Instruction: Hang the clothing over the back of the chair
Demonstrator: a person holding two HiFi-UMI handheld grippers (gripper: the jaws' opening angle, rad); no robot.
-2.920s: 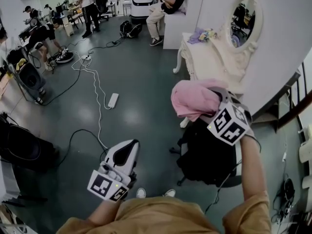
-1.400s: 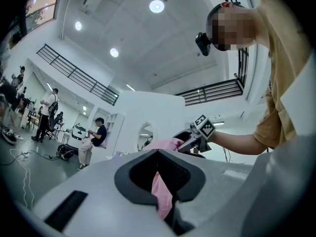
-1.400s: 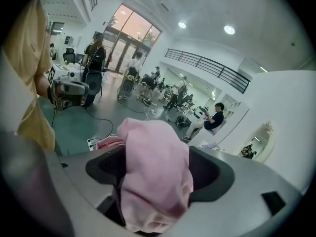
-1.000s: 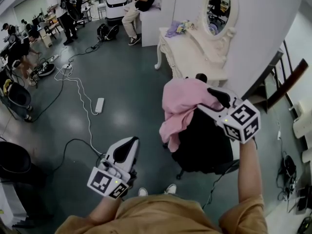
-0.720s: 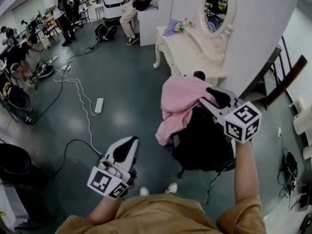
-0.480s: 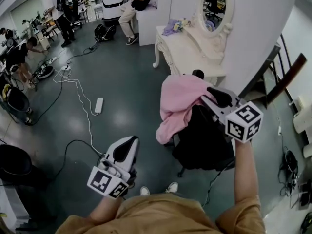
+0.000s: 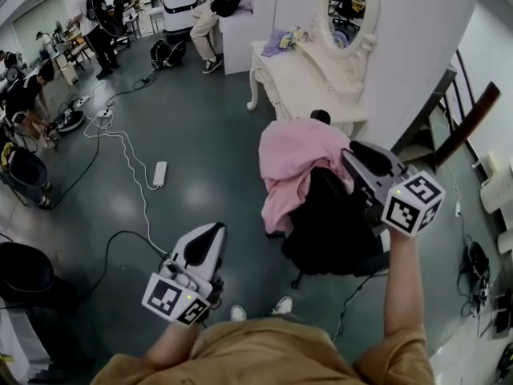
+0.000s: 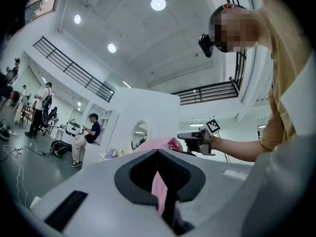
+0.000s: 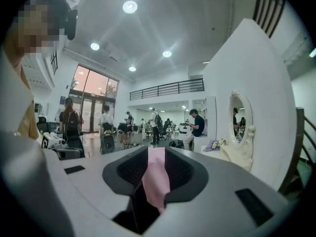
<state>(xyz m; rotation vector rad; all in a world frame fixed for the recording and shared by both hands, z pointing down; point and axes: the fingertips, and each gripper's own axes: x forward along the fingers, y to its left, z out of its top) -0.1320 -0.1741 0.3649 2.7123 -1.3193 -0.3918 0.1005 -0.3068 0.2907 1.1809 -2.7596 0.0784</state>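
Note:
A pink garment lies draped over the back of a black office chair, one end hanging down the chair's left side. My right gripper hovers just right of the garment's edge, above the chair back. Its jaws are closing with nothing pinched between them. In the right gripper view the pink cloth shows through the narrow gap. My left gripper is held low at the left, well away from the chair, with a slim gap and nothing in it. Through that gap the garment is visible ahead.
A white dressing table with an oval mirror stands just beyond the chair. Cables and a power strip lie on the grey floor at the left. Several people sit or stand at the far end. A dark bin is at the left.
My right gripper let go of the garment, drew back to the right and rolled, and its jaws have narrowed. The garment stays on the chair back. The left gripper has kept still.

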